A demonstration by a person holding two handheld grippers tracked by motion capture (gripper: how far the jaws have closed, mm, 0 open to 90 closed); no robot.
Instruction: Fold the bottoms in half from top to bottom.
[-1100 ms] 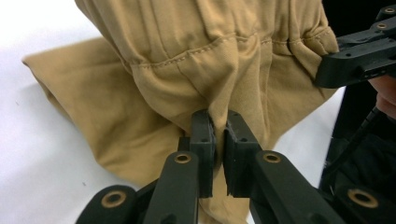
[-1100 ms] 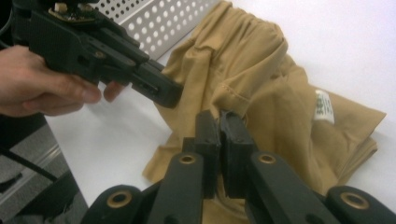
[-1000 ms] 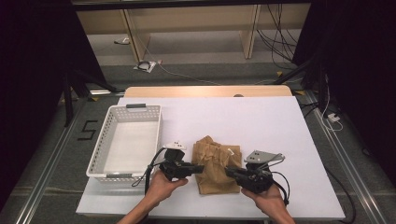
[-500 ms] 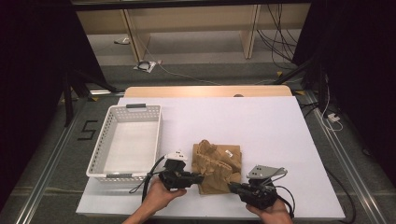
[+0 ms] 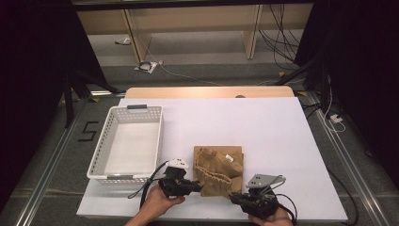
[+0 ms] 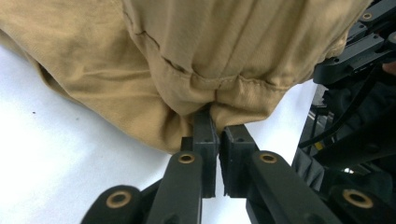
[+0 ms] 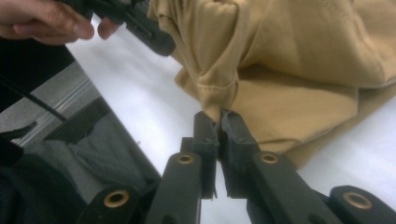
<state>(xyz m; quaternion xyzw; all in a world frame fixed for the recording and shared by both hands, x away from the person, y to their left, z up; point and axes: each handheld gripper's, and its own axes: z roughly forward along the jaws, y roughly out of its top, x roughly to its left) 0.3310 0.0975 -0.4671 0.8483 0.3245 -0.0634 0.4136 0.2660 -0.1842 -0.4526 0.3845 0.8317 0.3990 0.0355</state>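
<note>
A tan cloth (image 5: 219, 167) lies folded and bunched near the front of the white table (image 5: 263, 127). My left gripper (image 5: 200, 187) is at its near left corner, shut on a gathered seam of the cloth (image 6: 210, 46); the jaws have just closed tighter on it (image 6: 214, 121). My right gripper (image 5: 234, 197) is at the near right corner, shut on a hemmed fold of the cloth (image 7: 289, 60); its jaws (image 7: 219, 116) have just eased slightly, the fabric still pinched. Both pinched edges are lifted a little off the table. The left gripper (image 7: 140, 28) and its hand appear in the right gripper view.
A white perforated basket (image 5: 101, 160) stands empty at the left, beside the left hand. The table's front edge runs just below both hands. Beyond the table are a wooden strip, shelving legs and cables on the floor.
Both grippers have drawn back toward the table's front edge, the right one farther, pulling the cloth's near edge with them. The cloth now lies flatter and more squared.
</note>
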